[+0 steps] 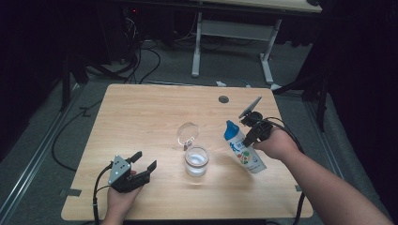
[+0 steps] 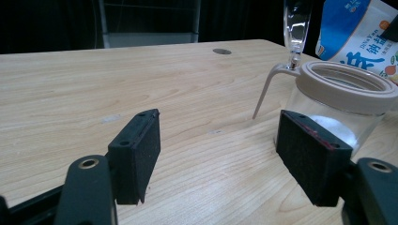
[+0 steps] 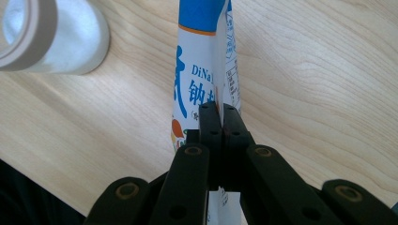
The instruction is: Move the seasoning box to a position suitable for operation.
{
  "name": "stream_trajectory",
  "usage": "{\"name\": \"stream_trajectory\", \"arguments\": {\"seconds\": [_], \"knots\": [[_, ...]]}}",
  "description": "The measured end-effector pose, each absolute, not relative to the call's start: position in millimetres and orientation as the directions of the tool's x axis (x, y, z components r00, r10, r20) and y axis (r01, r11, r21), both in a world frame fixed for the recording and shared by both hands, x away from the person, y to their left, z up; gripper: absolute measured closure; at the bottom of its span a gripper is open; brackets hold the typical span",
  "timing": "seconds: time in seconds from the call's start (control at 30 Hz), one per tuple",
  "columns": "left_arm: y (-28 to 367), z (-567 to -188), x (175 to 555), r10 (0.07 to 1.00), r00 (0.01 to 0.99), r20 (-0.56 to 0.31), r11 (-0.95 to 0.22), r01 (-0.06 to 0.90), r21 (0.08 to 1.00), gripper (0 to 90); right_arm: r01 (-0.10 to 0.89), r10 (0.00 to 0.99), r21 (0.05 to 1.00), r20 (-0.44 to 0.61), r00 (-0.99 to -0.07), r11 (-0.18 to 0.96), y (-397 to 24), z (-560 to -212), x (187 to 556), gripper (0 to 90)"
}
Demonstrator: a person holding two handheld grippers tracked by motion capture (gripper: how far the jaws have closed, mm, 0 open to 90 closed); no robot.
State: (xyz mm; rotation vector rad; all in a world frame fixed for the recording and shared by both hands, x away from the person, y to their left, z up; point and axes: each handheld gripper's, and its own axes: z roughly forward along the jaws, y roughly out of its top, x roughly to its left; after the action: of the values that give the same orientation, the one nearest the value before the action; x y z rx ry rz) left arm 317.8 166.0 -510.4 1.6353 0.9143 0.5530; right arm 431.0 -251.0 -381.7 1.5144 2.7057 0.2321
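Observation:
A clear glass jar with a beige rim stands at the table's middle, its hinged lid flipped up behind it. My right gripper is shut on a white and blue pouch, held tilted above the table just right of the jar, blue end up. In the right gripper view the jaws pinch the flat pouch and the jar lies at upper left. My left gripper rests open near the front left, empty. Its view shows the jar beside its right pad.
The wooden table has a round cable hole near its far edge. Beyond it are a white desk frame and cables on the floor. A cable trails from each gripper.

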Motion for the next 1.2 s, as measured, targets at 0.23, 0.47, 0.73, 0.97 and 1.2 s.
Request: {"name": "stream_trajectory", "arguments": {"seconds": [0.23, 0.47, 0.73, 0.97, 1.2], "knots": [[167.8, -510.6, 317.9, 0.802, 0.588, -0.109, -0.072, 0.277, 0.958, 31.3, 0.849, 0.854, 0.144, 0.041, -0.518, 0.508, -257.4, -389.5, 434.3, 89.9], [168.3, -511.3, 317.4, 0.8, 0.589, -0.115, -0.069, 0.28, 0.958, 31.3, 0.853, 0.858, 0.145, 0.041, -0.511, 0.501, -260.3, -395.0, 434.6, 90.0], [168.3, -511.2, 317.1, 0.799, 0.59, -0.112, -0.072, 0.28, 0.957, 31.3, 0.844, 0.862, 0.219, 0.019, -0.506, 0.49, -262.3, -388.7, 428.5, 90.0], [169.2, -511.8, 317.6, 0.802, 0.586, -0.113, -0.072, 0.282, 0.957, 31.3, 0.828, 0.877, 0.339, 0.018, -0.48, 0.446, -262.5, -384.5, 421.4, 90.0], [168.8, -512.8, 318.1, 0.803, 0.586, -0.108, -0.078, 0.284, 0.956, 31.3, 0.789, 0.886, 0.461, 0.011, -0.464, 0.407, -265.6, -389.1, 413.0, 90.0]]}}
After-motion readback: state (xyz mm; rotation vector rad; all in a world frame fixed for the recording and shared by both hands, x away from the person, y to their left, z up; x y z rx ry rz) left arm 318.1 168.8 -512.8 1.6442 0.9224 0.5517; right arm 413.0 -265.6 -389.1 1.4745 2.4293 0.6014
